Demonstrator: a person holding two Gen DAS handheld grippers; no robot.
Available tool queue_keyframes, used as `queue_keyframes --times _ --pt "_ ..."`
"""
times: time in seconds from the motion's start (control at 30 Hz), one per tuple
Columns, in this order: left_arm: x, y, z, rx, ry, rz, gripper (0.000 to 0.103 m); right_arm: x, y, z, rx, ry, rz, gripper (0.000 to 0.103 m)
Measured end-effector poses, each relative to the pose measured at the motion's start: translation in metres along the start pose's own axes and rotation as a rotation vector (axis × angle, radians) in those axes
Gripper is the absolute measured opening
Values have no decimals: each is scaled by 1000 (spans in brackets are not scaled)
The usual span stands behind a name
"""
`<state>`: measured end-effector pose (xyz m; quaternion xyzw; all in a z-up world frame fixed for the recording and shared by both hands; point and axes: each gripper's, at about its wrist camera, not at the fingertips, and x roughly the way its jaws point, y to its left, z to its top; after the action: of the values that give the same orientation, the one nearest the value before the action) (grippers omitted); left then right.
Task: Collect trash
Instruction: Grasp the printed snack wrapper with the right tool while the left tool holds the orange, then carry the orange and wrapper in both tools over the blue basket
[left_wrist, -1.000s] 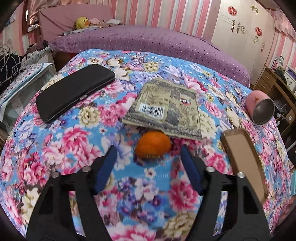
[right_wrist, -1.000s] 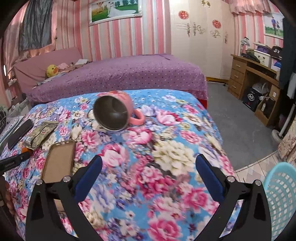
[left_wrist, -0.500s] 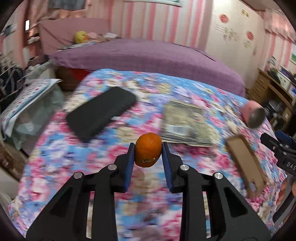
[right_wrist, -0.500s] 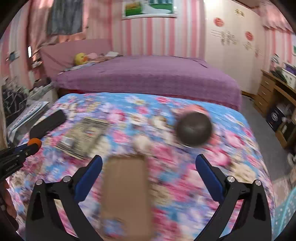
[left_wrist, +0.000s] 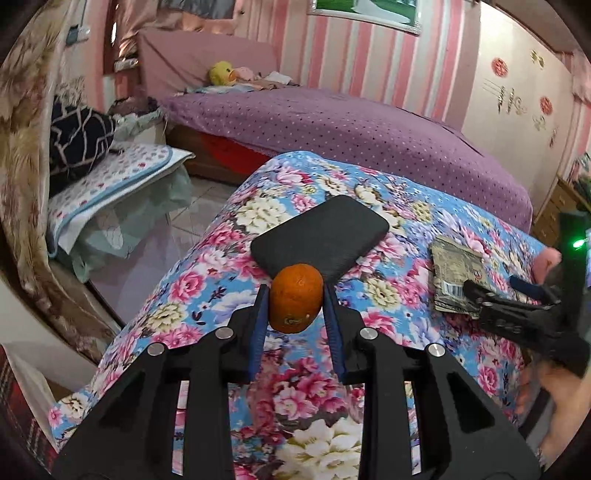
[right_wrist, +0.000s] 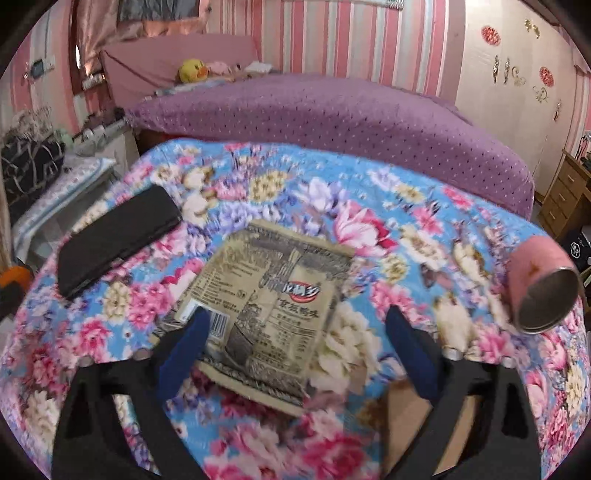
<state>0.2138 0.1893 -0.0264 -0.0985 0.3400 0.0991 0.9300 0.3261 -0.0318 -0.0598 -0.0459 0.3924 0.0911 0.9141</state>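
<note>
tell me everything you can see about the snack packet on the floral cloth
The snack packet is a flat, crinkled foil-like pouch, tan and grey with printed drawings, a red oval logo, small print and a barcode near its lower left corner. It lies flat on the floral cloth, slightly skewed, right of the black case. The right gripper hangs over its near end, jaws closing; the left blue pad overlaps the barcode corner, though contact is unclear.
</note>
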Motion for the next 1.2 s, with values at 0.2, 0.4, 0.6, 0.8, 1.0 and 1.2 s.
queue_keyframes --times 0.2,0.4,0.6,0.8,1.0,1.2 --pt "1 1 1 -16 -4 -16 28 17 -1 -3 29 63 46 64" --pt "-3 -5 1 -15 0 -36 28 5 13 -7 -41 11 85 25" --pt "-13 -11 3 -11 -25 -46 28 -38 -6 -7 -40 -113 80 17" --pt "-25 -29 -3 21 -46 -60 28 -76 -36 -16 -41 -139 62 17" --pt "-39 -55 -15 72 -56 -91 28 -108 -79 -46 -4 -151 26 17" --pt "-54 -91 -33 114 -40 -175 28 -149 -131 -80 36 -173 -40 17"
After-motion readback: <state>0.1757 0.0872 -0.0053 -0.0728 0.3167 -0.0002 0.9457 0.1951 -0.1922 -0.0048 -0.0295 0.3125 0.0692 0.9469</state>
